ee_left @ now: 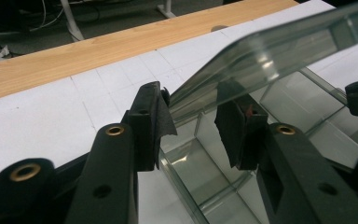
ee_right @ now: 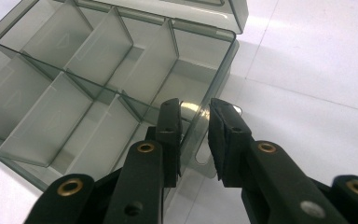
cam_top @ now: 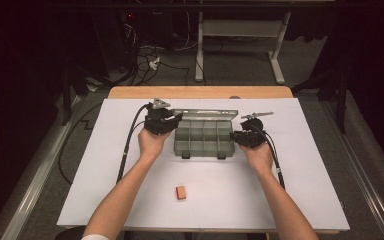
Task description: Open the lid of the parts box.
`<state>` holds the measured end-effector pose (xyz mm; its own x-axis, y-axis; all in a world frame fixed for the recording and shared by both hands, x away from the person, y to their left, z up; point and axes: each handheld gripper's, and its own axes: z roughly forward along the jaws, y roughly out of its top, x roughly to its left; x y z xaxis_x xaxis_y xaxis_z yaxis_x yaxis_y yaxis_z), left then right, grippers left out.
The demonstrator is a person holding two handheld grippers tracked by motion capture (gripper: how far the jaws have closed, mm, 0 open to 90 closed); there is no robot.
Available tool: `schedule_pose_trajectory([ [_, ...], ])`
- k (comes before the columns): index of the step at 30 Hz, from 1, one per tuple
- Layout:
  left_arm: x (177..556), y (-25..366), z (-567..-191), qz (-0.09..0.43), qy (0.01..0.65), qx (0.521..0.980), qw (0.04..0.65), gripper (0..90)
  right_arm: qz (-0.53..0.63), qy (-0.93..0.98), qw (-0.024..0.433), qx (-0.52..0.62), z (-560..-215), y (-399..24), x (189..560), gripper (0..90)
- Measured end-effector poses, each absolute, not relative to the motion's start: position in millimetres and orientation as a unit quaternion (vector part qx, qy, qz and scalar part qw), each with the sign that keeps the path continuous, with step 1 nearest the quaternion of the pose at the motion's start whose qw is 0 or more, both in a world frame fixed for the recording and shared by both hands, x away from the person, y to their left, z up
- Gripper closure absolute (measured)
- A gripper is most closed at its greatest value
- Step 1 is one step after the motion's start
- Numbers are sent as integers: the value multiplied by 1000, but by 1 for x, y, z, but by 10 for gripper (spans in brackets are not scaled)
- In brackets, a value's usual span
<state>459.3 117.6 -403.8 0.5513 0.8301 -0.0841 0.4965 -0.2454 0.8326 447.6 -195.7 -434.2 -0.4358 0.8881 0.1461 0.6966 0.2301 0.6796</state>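
Your smoky clear organizer box [cam_top: 203, 138] sits mid-table on the white sheet [cam_top: 105, 165], lid [ee_left: 279, 51] raised, dividers forming small compartments. Your left gripper [ee_left: 196, 125] straddles the lid's corner, pads not yet pressing; your right gripper [ee_right: 195, 136] straddles the box's end wall, contact unclear. Open sheet surrounds it; the high view adds an orange block [cam_top: 181, 192] well apart.
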Motion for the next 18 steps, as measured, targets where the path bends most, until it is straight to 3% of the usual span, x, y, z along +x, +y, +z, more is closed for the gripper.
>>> schedule_pose_trajectory([
  [18,479,117,-417,181,461,754,432,657,350,773,136,512,-434,-196,448,745],
])
